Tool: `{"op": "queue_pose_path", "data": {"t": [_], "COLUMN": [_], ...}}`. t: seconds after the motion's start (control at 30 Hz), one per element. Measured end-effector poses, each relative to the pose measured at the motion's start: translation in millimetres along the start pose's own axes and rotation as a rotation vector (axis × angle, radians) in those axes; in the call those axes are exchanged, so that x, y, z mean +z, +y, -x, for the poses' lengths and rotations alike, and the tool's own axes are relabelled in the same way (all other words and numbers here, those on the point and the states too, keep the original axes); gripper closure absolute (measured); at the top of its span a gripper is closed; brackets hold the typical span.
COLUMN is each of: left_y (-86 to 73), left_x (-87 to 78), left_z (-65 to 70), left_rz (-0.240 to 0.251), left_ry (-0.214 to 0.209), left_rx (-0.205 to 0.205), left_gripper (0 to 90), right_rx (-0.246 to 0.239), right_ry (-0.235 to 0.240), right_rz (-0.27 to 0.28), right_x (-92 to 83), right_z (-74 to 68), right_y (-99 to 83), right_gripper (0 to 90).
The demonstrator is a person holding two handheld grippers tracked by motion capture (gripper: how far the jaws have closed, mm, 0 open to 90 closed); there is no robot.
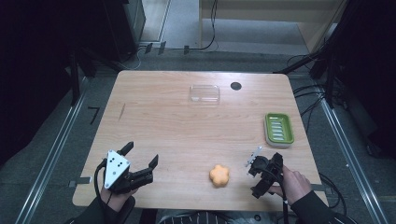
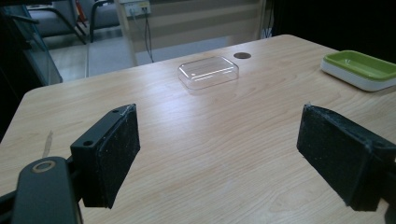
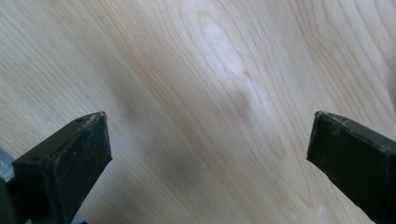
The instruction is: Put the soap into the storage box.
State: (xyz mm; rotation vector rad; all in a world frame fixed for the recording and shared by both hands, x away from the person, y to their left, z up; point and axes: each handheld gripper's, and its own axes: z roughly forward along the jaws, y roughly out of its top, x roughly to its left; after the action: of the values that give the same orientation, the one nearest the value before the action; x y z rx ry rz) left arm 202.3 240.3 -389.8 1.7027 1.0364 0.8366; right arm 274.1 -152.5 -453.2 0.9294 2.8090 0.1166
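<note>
Overhead, an orange flower-shaped piece (image 1: pixel 219 175) lies between both tongs — left tongs (image 1: pixel 140 156) and right tongs (image 1: pixel 263 175), jaws apart.

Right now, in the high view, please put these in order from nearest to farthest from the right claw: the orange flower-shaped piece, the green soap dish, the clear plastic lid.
Measured from the right claw:
1. Orange flower-shaped piece, beside it, toward the person's left, near the front edge.
2. Green soap dish, ahead of it, by the table's right edge.
3. Clear plastic lid, far across, near the back edge.
</note>
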Motion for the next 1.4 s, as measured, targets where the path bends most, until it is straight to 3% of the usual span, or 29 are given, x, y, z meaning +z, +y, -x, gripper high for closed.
{"op": "queue_pose_path", "data": {"t": [0.67,0.97,1.07,1.4], "left_y": [-0.2,-0.3,-0.2,-0.3], "left_x": [-0.2,0.2,0.2,0.3], "left_z": [-0.7,-0.6,-0.7,-1.0], "left_rz": [0.002,0.000,0.001,0.000], "left_ry": [-0.001,-0.002,-0.002,-0.002], "left_rx": [-0.005,-0.004,-0.005,-0.005], "left_gripper": [13.7,13.7,13.7,13.7], "right_rx": [-0.175,-0.209,-0.241,-0.290], "right_ry": [0.066,0.098,0.115,0.117], "right_rz": [0.052,0.045,0.038,0.038], "right_x": [0.6,3.3,5.1,8.1], "right_z": [-20.8,-27.6,-31.6,-37.2], "right_y": [38.6,53.7,60.8,72.7], "right_gripper": [0.0,0.0,0.0,0.0]}}
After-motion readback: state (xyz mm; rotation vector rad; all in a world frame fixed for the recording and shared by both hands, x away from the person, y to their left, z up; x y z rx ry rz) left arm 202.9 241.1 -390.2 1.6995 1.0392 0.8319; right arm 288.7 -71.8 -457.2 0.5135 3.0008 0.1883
